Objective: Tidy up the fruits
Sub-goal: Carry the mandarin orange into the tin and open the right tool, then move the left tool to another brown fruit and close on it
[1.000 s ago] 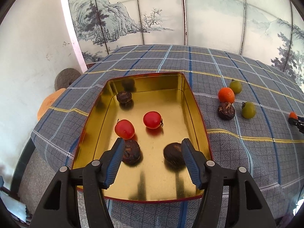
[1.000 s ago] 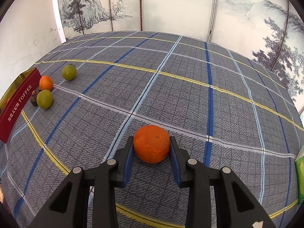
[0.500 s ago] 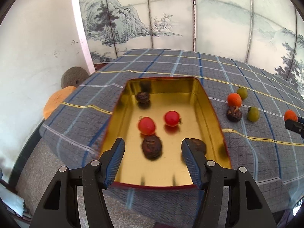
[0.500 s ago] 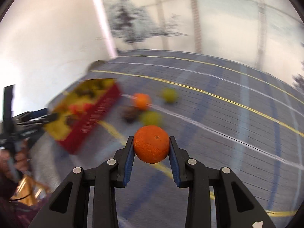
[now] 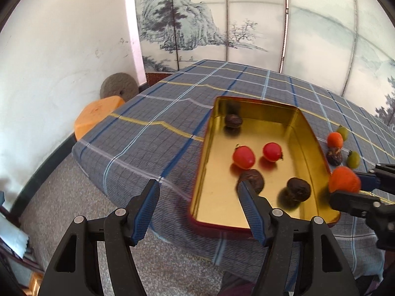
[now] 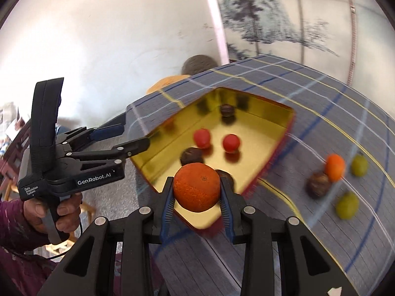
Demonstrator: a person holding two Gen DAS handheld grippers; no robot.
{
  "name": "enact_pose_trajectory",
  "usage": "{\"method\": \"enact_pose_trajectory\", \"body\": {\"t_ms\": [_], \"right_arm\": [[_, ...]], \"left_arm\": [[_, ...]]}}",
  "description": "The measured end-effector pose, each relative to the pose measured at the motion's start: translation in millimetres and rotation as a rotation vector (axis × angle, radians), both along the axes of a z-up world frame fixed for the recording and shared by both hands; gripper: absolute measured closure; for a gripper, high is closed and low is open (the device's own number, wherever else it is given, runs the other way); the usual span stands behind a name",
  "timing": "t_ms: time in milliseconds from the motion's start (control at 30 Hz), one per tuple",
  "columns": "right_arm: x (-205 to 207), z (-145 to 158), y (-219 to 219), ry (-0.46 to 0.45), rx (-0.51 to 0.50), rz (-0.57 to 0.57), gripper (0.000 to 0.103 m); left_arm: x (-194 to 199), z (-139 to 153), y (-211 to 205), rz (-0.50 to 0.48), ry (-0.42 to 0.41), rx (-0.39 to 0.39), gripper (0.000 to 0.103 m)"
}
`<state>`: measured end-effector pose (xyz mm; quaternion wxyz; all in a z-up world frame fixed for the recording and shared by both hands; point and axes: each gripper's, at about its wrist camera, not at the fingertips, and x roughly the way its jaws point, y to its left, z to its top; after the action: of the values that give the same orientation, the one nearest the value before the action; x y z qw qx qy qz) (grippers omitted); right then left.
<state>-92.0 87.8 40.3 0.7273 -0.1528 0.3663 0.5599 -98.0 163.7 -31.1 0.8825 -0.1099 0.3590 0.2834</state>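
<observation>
My right gripper [image 6: 196, 192] is shut on an orange [image 6: 196, 186] and holds it above the near corner of the gold tin [image 6: 158, 157]. The orange also shows in the left wrist view [image 5: 344, 179], at the tin's [image 5: 217, 202] right rim. The tin holds two red tomatoes [image 5: 243, 157] [image 5: 272, 151] and three dark wrinkled fruits [image 5: 251, 180]. My left gripper [image 5: 197, 199] is open and empty, at the tin's near left corner above the table edge. It shows in the right wrist view [image 6: 123, 138].
On the checked cloth right of the tin lie a small orange [image 6: 334, 167], a dark fruit [image 6: 318, 185] and two green fruits [image 6: 346, 206] [image 6: 359, 165]. An orange stool [image 5: 97, 113] and a stone disc [image 5: 119, 87] stand by the wall, left of the table.
My right gripper lifted the orange off the cloth and carried it left to the tin's near corner. My left gripper drew back and swung left, staying open.
</observation>
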Motion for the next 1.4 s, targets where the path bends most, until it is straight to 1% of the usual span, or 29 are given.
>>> {"method": "enact_pose_trajectory", "body": {"t_ms": [100,267,533,700,867,967,1033,1100,1133,1167,1233,1300,1400], "right_arm": [[0,-5,20,0.011,-0.019,0.020,0.071],[1,-14,41,0.008,-0.054,0.032,0.071],[5,-30,53,0.004,-0.104,0.024,0.070],[8,-29,55,-0.001,-0.091,0.009,0.068],[11,-18,45,-0.003,-0.028,-0.004,0.059],[13,-11,35,0.001,0.017,-0.016,0.057],[14,-6,25,-0.012,0.040,-0.033,0.056],[17,-3,9,-0.031,0.053,-0.061,0.053],[18,-2,1,-0.039,0.053,-0.078,0.049],[22,-3,-11,-0.051,0.054,-0.107,0.045],[32,-4,-35,-0.053,0.054,-0.164,0.044],[48,-9,-62,-0.035,0.051,-0.240,0.044],[79,-20,-113,-0.009,0.016,-0.403,0.043]], "left_arm": [[-5,-1,6,0.013,-0.001,-0.003,0.036],[-13,-3,14,0.035,-0.006,0.006,0.036],[-15,-6,20,0.041,0.002,0.002,0.034],[-14,-7,19,0.037,0.006,0.004,0.034],[-13,-7,16,0.030,0.006,0.009,0.034],[-12,-6,14,0.024,0.009,0.016,0.034],[-11,-5,12,0.017,0.013,0.020,0.033],[-10,-3,10,0.009,0.013,0.025,0.033],[-10,-2,8,0.005,0.013,0.032,0.033],[-10,-2,6,0.000,0.014,0.037,0.033],[-8,0,3,-0.011,0.014,0.045,0.033],[-6,1,-1,-0.023,0.017,0.050,0.033],[-2,3,-9,-0.049,0.023,0.060,0.033]]}}
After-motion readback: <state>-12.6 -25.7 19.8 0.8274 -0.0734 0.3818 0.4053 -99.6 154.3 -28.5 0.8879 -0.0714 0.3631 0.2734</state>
